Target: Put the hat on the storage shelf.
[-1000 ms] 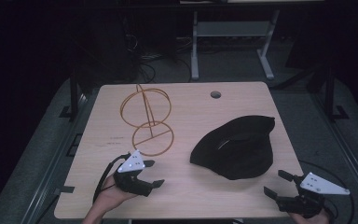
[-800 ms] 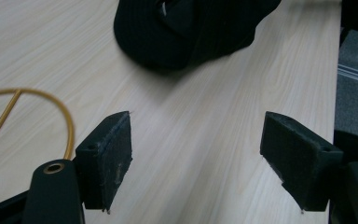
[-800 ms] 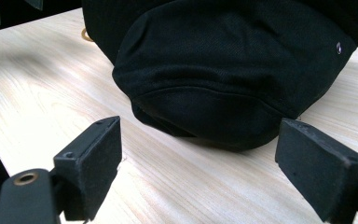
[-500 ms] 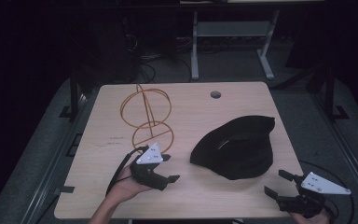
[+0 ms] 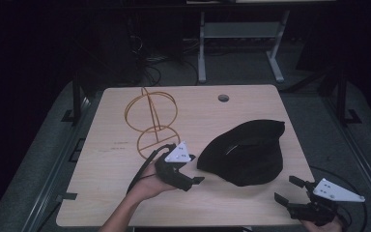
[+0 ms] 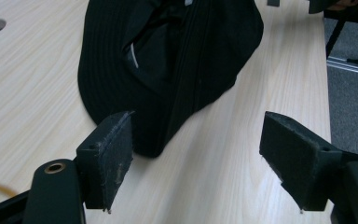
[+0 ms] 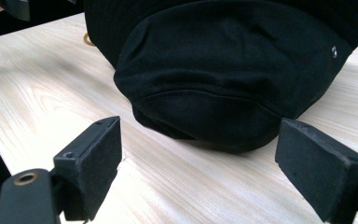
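On your left the wire stand (image 5: 152, 118) sits clear on the desk (image 5: 111, 183). Your left tool (image 5: 186, 180), jaws spread wide, points at the black hat (image 5: 246, 152) lying right of centre, ready to take its near brim. Your right tool (image 5: 290, 191), also spread and empty, faces the hat's other edge.

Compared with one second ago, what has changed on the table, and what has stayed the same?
The left gripper moved forward and to the right across the table, toward the black hat. Its jaws are open, with the hat's edge just ahead of them; nothing was gripped or released. The right gripper stayed open at the near right corner. The hat and the gold wire stand kept their places.
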{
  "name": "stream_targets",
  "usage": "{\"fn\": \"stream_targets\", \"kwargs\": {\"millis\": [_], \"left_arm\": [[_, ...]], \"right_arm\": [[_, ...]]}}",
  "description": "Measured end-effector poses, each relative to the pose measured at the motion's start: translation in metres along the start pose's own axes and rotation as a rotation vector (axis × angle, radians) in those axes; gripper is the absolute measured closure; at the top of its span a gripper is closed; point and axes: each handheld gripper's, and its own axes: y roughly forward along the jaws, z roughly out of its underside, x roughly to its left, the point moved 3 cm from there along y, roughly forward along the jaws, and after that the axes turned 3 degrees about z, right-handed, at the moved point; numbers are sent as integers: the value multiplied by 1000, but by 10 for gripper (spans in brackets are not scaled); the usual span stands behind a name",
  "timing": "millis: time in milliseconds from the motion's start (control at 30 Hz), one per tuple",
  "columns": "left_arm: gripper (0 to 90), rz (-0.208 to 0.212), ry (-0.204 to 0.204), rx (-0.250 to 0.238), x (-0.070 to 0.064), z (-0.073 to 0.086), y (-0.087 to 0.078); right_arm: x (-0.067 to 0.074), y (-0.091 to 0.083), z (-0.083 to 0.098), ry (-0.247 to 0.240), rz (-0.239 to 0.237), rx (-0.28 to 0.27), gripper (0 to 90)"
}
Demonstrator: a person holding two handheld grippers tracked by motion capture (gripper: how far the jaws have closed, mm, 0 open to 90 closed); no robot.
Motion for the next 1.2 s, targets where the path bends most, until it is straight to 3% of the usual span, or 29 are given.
{"fn": "stream_targets", "kwargs": {"millis": [133,367,733,867,967,1200], "left_arm": [[265,10,20,16,1,-11,15],[339,15,20,33,5,-15,31],[575,22,62,50,5,-27,53],[762,15,86,25,0,-31,55],[848,34,101,4,-3,-32,52],[852,78,67,-86,-10,-30,39]], "right_arm": [[-1,-1,1,1,-2,-3,142],[-2,-1,1,10,-2,-5,142],[-7,1,1,21,1,-8,141],[-7,1,1,18,4,-7,141],[-7,2,1,29,3,-7,140],[-6,3,-3,46,-6,-33,139]]}}
